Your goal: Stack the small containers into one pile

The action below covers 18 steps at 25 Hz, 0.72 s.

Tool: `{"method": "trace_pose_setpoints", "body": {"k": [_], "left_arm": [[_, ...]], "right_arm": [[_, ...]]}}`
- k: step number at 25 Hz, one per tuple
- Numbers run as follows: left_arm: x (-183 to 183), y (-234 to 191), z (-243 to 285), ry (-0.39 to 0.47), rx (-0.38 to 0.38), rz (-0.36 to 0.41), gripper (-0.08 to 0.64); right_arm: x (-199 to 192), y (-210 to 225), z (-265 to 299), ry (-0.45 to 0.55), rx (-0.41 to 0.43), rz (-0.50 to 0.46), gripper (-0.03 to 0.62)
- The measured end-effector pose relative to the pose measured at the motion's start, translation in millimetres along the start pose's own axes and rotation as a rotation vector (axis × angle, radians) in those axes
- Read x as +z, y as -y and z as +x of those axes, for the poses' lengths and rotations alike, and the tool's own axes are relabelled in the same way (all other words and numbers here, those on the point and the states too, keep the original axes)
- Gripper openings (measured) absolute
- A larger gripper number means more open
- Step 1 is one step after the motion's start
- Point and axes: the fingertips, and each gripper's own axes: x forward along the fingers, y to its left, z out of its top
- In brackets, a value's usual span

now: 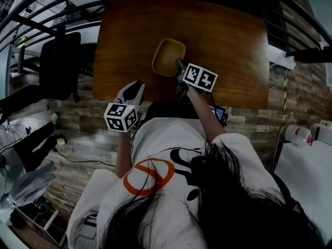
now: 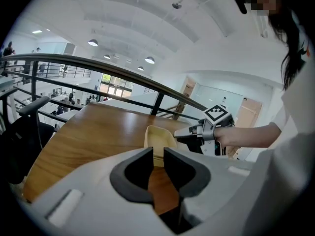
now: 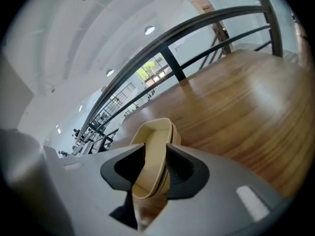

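Note:
A cream, rounded-square container pile (image 1: 167, 56) sits on the wooden table (image 1: 228, 45), left of its middle. In the right gripper view the pile (image 3: 156, 132) shows two nested rims. My right gripper (image 1: 179, 64) is shut on the near wall of that pile (image 3: 156, 154), one jaw inside and one outside. The left gripper (image 1: 136, 84) hovers at the table's front edge, left of the pile and apart from it. Its jaws (image 2: 156, 154) stand a narrow gap apart with nothing between them. Beyond them I see the pile (image 2: 158, 137) and the right gripper (image 2: 181, 135).
A black chair (image 1: 59, 64) stands off the table's left side. Dark railings (image 1: 62, 4) run behind and beside the table. White furniture with bottles (image 1: 306, 134) is at the far right. The floor is wood plank.

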Motion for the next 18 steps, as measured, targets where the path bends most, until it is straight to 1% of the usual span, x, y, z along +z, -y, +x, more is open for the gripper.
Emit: {"method": "trace_pose_setpoints", "body": {"k": [3, 5, 10, 12, 14, 16, 18], "left_arm": [[6.3, 7.3, 6.7, 0.002, -0.034, 0.023, 0.052], [9.1, 13.1, 14.1, -0.004, -0.058, 0.041, 0.052], [20.1, 39.1, 28.0, -0.007, -0.127, 0.081, 0.052], [22.3, 52.4, 31.1, -0.011, -0.156, 0.099, 0.052], [22.4, 65.1, 32.9, -0.022, -0.186, 0.12, 0.052], [21.1, 77.7, 33.2, -0.033, -0.212, 0.143, 0.052], [19.2, 90.5, 33.0, -0.041, -0.235, 0.162, 0.052]], "right_arm": [[3.7, -2.0, -11.1, 0.014, 0.013, -0.07, 0.144], [5.6, -3.7, -19.3, 0.019, 0.033, -0.1, 0.131], [10.3, -10.5, -41.3, 0.025, 0.114, -0.172, 0.079], [5.9, -8.7, -52.0, 0.014, 0.132, -0.218, 0.048], [-1.9, -3.3, -64.3, 0.002, 0.133, -0.263, 0.023], [-11.2, 2.9, -78.2, -0.009, 0.134, -0.301, 0.023], [-18.7, 8.1, -94.0, -0.011, 0.143, -0.319, 0.023]]}}
